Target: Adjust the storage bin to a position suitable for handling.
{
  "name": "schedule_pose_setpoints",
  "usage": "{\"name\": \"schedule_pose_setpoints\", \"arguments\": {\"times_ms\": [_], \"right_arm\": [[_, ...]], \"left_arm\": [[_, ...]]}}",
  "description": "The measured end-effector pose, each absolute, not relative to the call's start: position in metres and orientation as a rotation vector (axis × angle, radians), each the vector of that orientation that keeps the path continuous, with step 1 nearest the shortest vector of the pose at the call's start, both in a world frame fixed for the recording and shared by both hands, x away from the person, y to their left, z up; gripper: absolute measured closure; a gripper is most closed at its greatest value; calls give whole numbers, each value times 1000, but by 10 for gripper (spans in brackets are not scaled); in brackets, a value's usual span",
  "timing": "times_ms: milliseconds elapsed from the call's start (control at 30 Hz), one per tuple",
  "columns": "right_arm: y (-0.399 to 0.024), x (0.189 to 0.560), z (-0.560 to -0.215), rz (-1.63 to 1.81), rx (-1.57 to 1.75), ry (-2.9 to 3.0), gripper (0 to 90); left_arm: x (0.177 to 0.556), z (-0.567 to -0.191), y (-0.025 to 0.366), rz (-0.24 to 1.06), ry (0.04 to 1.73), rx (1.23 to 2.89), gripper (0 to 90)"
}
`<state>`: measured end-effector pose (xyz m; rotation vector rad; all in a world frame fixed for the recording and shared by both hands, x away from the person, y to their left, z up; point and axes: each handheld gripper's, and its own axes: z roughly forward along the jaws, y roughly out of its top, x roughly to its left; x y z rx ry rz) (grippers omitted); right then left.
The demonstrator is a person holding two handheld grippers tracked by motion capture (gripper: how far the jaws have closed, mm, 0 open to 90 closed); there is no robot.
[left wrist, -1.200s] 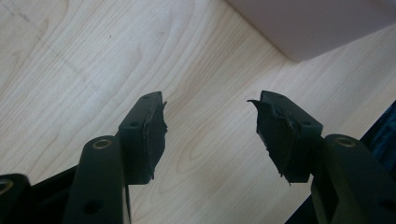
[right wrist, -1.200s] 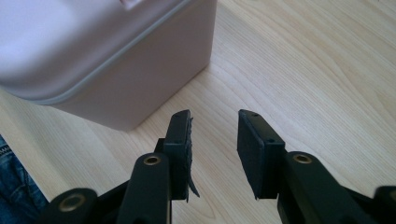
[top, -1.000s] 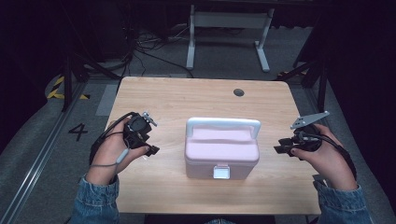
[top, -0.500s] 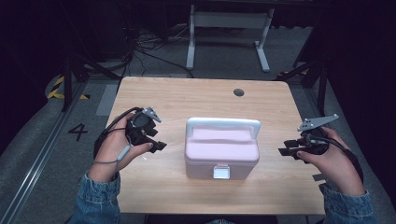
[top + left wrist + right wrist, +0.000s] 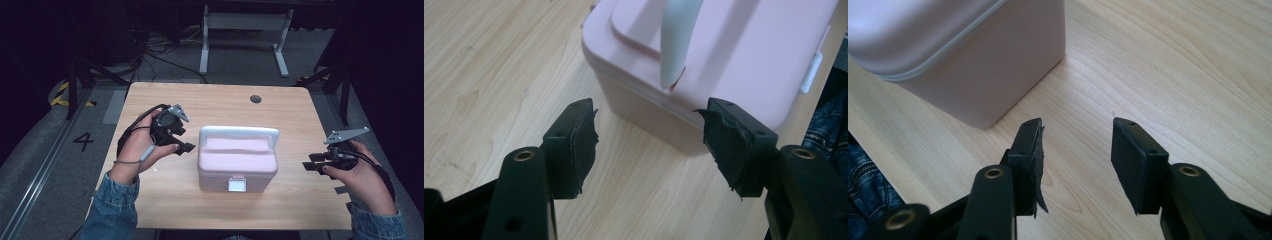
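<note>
Pink box [image 5: 237, 162] sat between both parted, empty grippers, its white handle [image 5: 676, 42] ahead of the left gripper [image 5: 646, 142], only its corner beside the right gripper [image 5: 1075, 160].

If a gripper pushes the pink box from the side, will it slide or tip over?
The pink box would probably slide: it looks wider than tall and sits flat on the smooth wooden table. Its plastic walls look hard, so likely stiff but slippery for the jaws. The white handle seems an easier place to lift.
</note>
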<state>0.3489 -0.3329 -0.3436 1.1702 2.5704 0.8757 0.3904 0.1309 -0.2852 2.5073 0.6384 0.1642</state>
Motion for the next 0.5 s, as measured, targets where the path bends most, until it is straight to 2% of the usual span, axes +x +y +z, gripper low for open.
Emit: {"name": "schedule_pose_setpoints", "arguments": {"times_ms": [500], "right_arm": [[-333, 345, -346, 881, 1176, 2574, 553]], "left_arm": [[406, -293, 99, 175, 533, 2452, 416]]}}
